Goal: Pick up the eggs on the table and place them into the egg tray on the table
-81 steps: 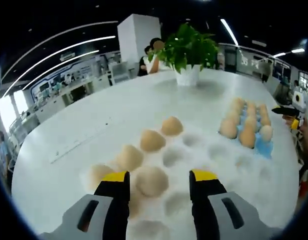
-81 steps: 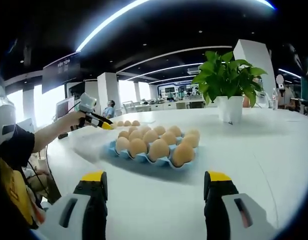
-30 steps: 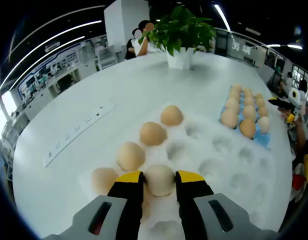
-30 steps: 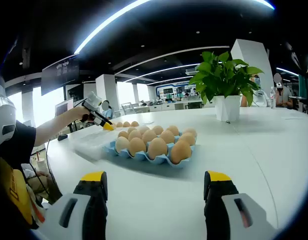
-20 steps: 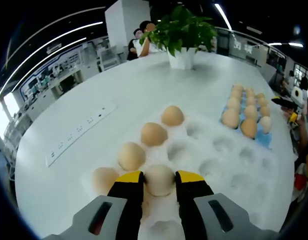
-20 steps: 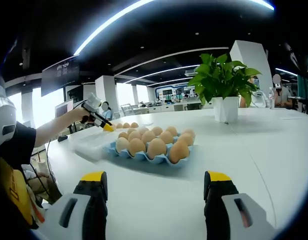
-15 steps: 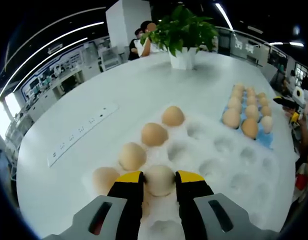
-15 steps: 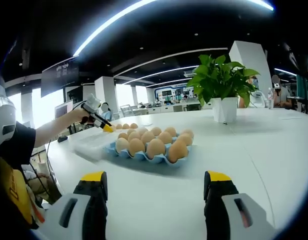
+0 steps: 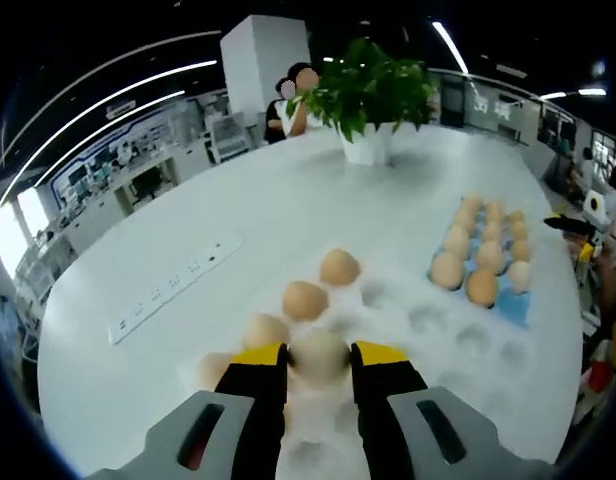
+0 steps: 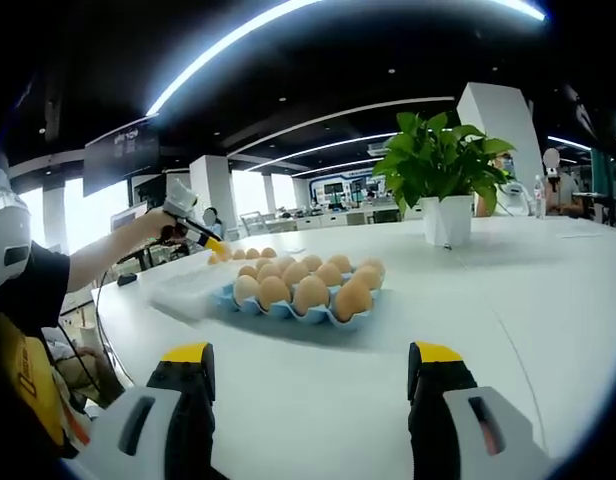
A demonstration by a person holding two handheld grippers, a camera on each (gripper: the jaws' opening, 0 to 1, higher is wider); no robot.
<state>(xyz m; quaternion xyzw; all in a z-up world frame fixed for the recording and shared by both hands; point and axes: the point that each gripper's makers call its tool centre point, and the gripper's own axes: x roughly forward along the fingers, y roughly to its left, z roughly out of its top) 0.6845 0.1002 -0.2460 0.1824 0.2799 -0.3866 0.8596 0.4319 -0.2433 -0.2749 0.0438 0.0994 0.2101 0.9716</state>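
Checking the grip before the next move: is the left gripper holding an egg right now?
Yes, the left gripper has its yellow-tipped jaws closed against both sides of an egg.

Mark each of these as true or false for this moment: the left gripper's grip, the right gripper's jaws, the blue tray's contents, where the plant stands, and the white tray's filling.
1. The left gripper is shut on an egg. True.
2. The right gripper holds an egg between its jaws. False: its jaws stand wide apart with nothing between them.
3. The blue egg tray is empty. False: it carries many eggs.
4. The potted plant stands on the white table, beyond the blue egg tray. True.
5. Every cup of the white egg tray is filled. False: a few eggs sit along one side; most cups are vacant.
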